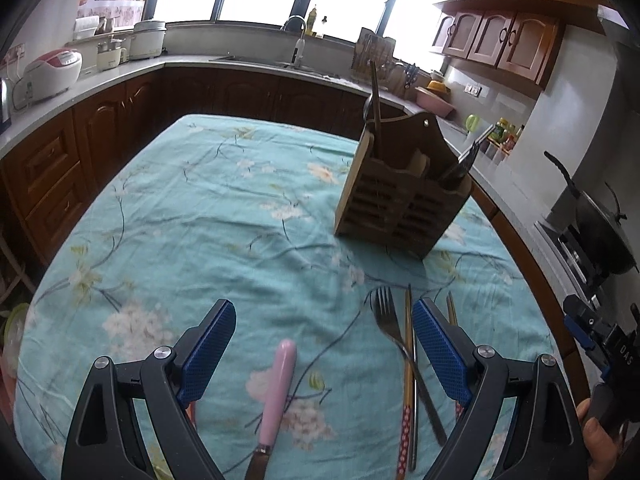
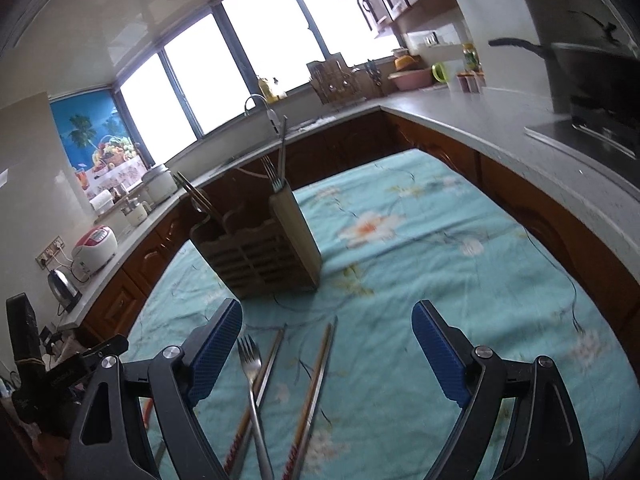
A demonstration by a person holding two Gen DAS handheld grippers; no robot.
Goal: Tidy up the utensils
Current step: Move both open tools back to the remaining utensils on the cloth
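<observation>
A wooden utensil holder (image 1: 396, 196) stands on the teal floral tablecloth (image 1: 208, 216), with chopsticks and forks in it. My left gripper (image 1: 324, 344) is open above a pink-handled knife (image 1: 276, 392) that lies between its fingers. A metal fork (image 1: 396, 340) and chopsticks (image 1: 408, 380) lie beside its right finger. In the right wrist view, my right gripper (image 2: 328, 348) is open and empty above the fork (image 2: 252, 392) and chopsticks (image 2: 316, 384), with the holder (image 2: 264, 248) beyond them.
Brown kitchen cabinets and a grey counter (image 1: 120, 76) surround the table. A rice cooker (image 1: 52, 72) stands at the left, a sink tap (image 1: 296, 40) at the back, a black pan (image 2: 592, 76) on the stove at the right.
</observation>
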